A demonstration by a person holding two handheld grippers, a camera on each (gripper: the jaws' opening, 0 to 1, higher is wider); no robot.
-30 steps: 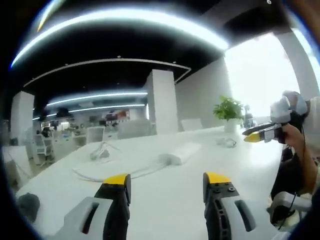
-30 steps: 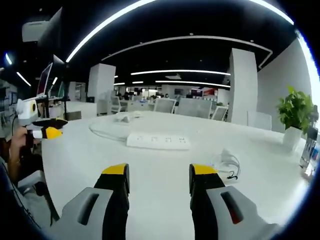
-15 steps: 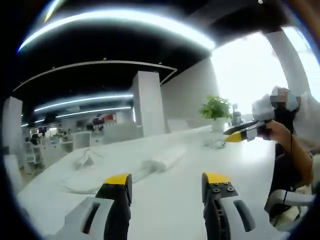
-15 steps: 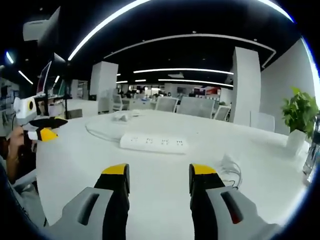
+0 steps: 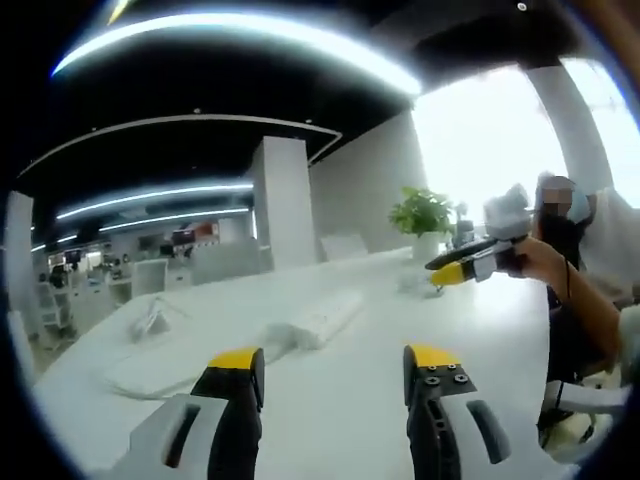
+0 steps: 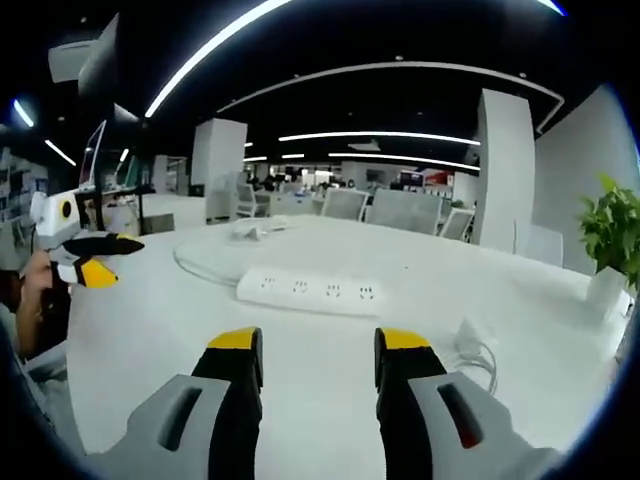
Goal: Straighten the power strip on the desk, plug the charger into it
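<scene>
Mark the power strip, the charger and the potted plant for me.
power strip (image 6: 312, 290), right gripper view, top face among the sockets.
charger (image 6: 470, 336), right gripper view, white body.
potted plant (image 5: 420, 212), left gripper view, leaves.

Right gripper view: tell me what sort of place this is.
Most likely an open-plan office: a large white desk carrying a power strip, rows of office chairs behind it, long ceiling strip lights, and a potted plant.

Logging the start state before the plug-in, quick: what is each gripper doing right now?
Left gripper: open, holding nothing, above the desk.
Right gripper: open, holding nothing, pointed toward the power strip.
</scene>
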